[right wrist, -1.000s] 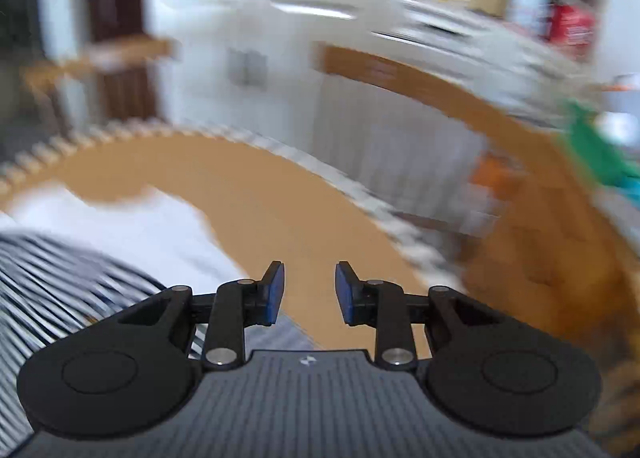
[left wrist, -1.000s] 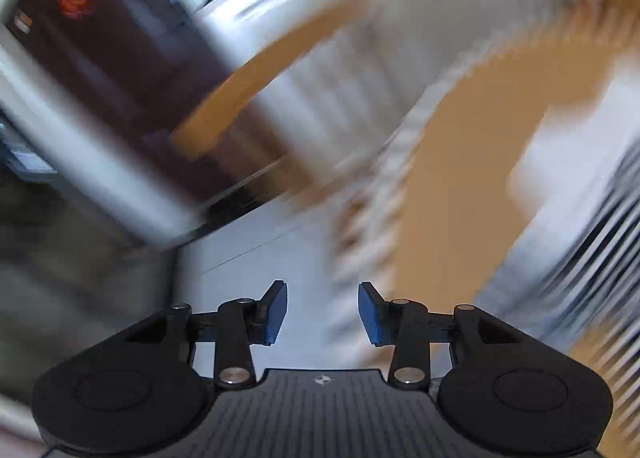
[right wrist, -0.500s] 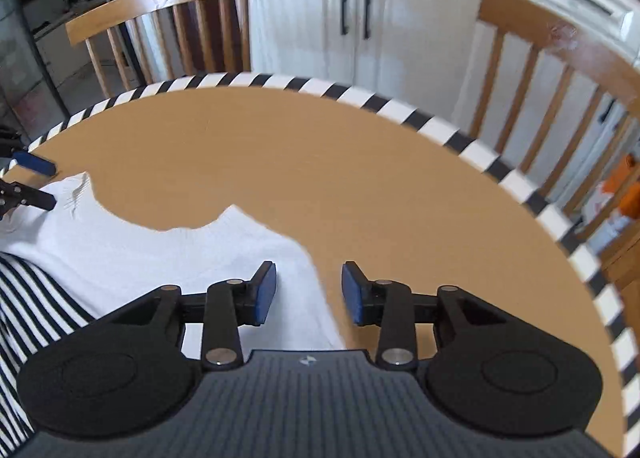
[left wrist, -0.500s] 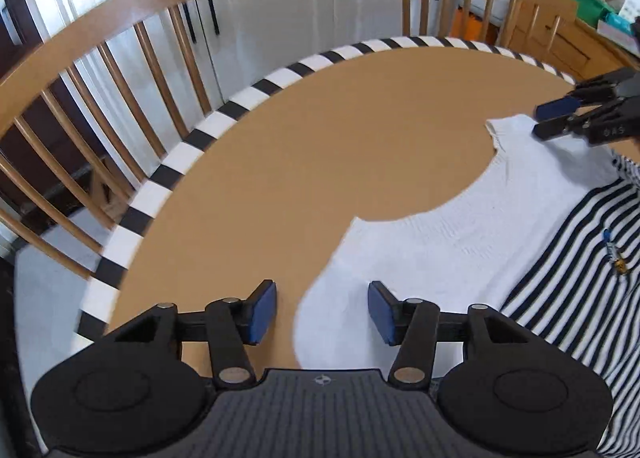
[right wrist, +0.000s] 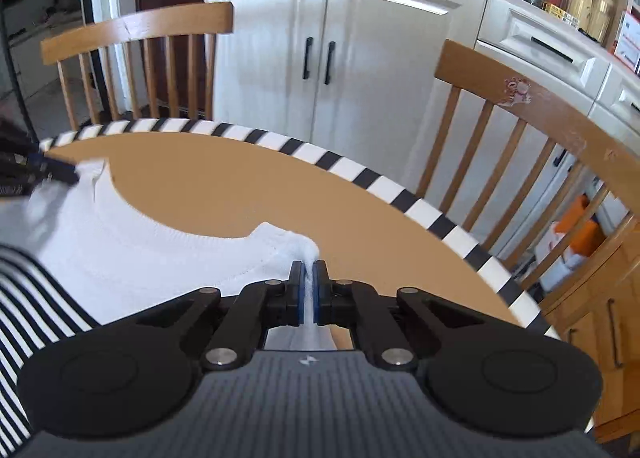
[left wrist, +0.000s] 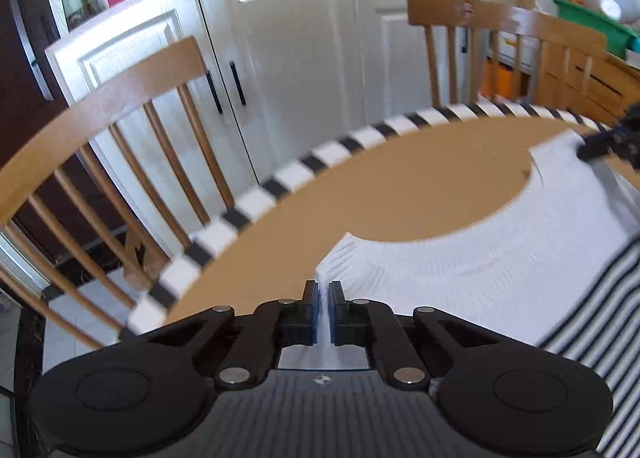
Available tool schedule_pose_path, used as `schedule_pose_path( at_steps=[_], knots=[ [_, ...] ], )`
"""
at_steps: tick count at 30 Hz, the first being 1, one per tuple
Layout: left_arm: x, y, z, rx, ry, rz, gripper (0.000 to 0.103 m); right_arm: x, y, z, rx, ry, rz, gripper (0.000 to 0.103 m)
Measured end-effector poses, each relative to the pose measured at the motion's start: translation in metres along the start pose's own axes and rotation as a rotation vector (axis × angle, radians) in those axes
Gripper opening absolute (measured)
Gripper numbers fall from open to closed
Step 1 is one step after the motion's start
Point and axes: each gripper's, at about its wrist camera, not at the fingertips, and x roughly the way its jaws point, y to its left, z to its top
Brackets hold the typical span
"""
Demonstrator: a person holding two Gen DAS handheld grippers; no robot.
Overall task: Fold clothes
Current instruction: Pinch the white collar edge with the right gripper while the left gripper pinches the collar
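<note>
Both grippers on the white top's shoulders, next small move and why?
Probably lift both corners together and carry them back over the striped part: left gripper and right gripper are each shut on a shoulder of the white knit top, which lies flat on the table.

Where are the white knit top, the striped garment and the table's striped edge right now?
white knit top [left wrist: 460, 258], left wrist view, on the knit panel below the neckline
striped garment [right wrist: 28, 298], right wrist view, on the stripes at lower left
table's striped edge [right wrist: 320, 156], right wrist view, on the far rim
</note>
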Motion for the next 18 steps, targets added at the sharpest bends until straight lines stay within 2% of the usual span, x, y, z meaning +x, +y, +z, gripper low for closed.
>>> schedule_pose_path(
  at_steps=[5, 7, 9, 10, 11, 12, 13, 14, 16, 18],
  knots=[
    [0.034, -0.010, 0.022, 0.034, 0.020, 0.016, 0.006, 0.023, -0.001, -0.004, 0.005, 0.032, -0.049, 0.004],
    [0.036, -0.017, 0.020, 0.053, 0.013, 0.030, 0.006, 0.031, 0.001, -0.008, 0.012, 0.049, -0.061, 0.004],
    [0.035, -0.020, 0.018, 0.023, 0.016, 0.033, 0.008, 0.032, 0.005, -0.010, 0.016, 0.040, -0.075, 0.006],
    [0.035, -0.019, 0.018, 0.011, 0.021, 0.035, 0.012, 0.031, 0.005, -0.010, 0.024, 0.044, -0.080, 0.011],
    [0.034, -0.018, 0.018, 0.000, 0.027, 0.038, 0.022, 0.029, 0.004, -0.010, 0.032, 0.047, -0.084, 0.017],
    [0.026, -0.013, 0.017, -0.012, 0.019, 0.046, 0.034, 0.022, 0.002, -0.010, 0.049, 0.040, -0.084, 0.031],
    [0.017, -0.008, 0.017, -0.024, 0.010, 0.054, 0.039, 0.009, -0.002, -0.011, 0.079, 0.014, -0.085, 0.038],
    [0.001, 0.000, 0.013, -0.035, -0.016, 0.065, 0.045, -0.008, -0.012, -0.013, 0.115, -0.019, -0.075, 0.039],
    [-0.030, 0.026, -0.003, -0.060, -0.053, 0.070, 0.049, -0.047, -0.038, -0.023, 0.159, -0.067, -0.039, 0.039],
    [-0.060, 0.053, -0.024, -0.085, -0.066, 0.084, 0.057, -0.081, -0.065, -0.041, 0.169, -0.057, -0.038, 0.039]
  ],
)
